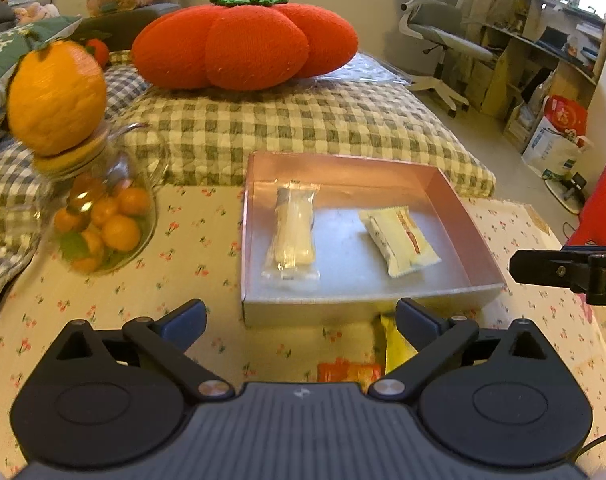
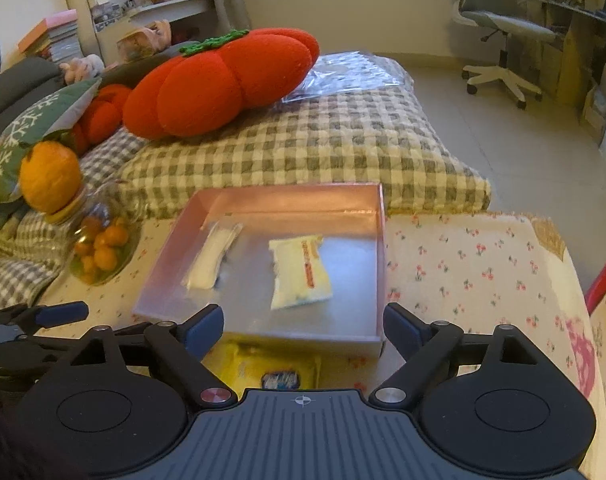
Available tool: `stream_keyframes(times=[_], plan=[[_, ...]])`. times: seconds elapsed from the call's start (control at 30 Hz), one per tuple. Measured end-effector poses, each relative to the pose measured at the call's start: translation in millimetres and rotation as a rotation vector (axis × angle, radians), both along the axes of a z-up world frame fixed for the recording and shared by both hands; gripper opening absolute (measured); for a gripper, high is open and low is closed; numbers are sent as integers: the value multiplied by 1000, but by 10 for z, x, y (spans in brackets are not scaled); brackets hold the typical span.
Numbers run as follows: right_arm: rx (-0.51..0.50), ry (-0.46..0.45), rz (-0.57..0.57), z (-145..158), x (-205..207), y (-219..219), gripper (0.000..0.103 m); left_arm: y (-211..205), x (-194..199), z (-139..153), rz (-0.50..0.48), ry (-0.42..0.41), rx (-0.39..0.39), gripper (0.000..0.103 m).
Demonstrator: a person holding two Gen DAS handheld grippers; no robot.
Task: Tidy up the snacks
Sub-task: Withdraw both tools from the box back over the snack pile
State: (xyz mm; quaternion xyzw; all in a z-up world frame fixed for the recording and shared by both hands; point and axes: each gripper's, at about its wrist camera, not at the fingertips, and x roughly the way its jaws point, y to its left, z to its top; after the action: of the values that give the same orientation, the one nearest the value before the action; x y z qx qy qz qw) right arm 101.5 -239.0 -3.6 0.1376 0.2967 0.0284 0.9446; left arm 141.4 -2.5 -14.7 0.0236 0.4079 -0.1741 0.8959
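A shallow pink-silver box sits on the floral cloth. In it lie a clear-wrapped white snack on the left and a cream-yellow snack packet on the right. A yellow snack packet lies on the cloth just in front of the box, beside a red-orange wrapper. My left gripper is open and empty, before the box's front wall. My right gripper is open and empty, above the yellow packet; it also shows at the right edge of the left wrist view.
A glass jar of small oranges with an orange-shaped lid stands left of the box. Behind are a checked quilt and a large red tomato cushion. An office chair stands on the floor.
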Motion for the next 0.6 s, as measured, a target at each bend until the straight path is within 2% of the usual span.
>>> stream_keyframes(times=[0.23,0.6], plan=[[3,13,15,-82,-281,77,90,63,-285,21,-5,-5,49,102],[27,13,34,-386,-580,138,90,209,-620,-163,-27,7,52,102]])
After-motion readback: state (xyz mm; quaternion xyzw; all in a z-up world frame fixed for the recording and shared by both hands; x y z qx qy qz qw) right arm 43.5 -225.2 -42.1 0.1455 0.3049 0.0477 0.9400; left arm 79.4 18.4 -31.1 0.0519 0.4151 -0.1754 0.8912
